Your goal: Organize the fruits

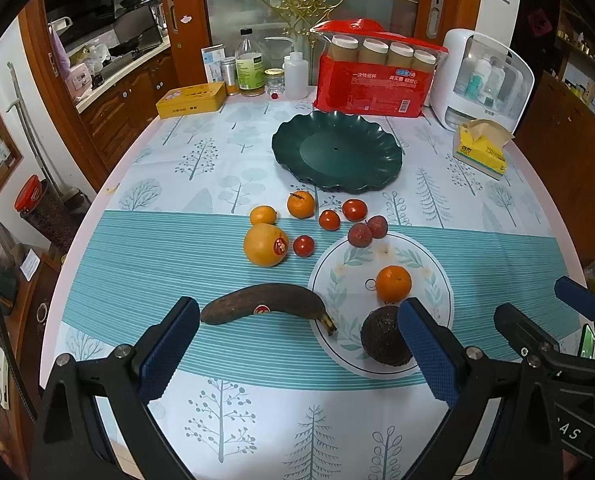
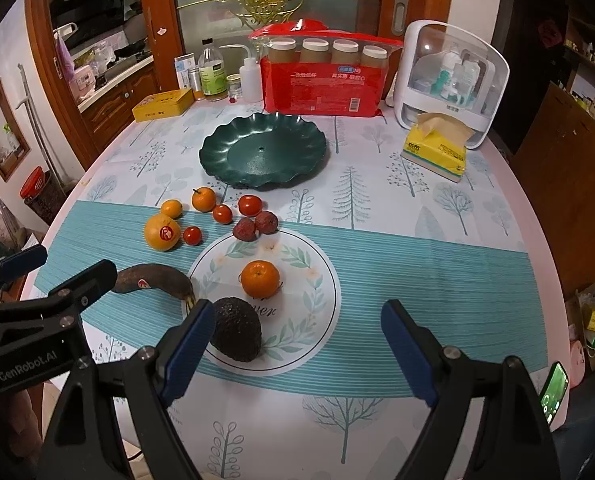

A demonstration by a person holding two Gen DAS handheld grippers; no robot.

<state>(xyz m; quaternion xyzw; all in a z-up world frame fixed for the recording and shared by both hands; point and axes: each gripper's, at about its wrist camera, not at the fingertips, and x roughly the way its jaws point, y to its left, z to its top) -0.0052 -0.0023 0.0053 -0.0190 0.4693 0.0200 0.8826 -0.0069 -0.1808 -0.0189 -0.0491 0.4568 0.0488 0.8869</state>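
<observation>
With both hand-held grippers, left [image 1: 299, 342] and right [image 2: 297, 346], spread wide and empty, your fruits lie loose at twelve o'clock; nudge a mandarin [image 2: 259, 279] and it may roll off the counter [image 2: 437, 248].

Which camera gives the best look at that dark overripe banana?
The left wrist view. There the banana lies whole between the open left gripper's fingers, sticker and stem tip both visible. In the right wrist view, the left gripper's black arm covers the banana's far end, so only part of it shows.
</observation>
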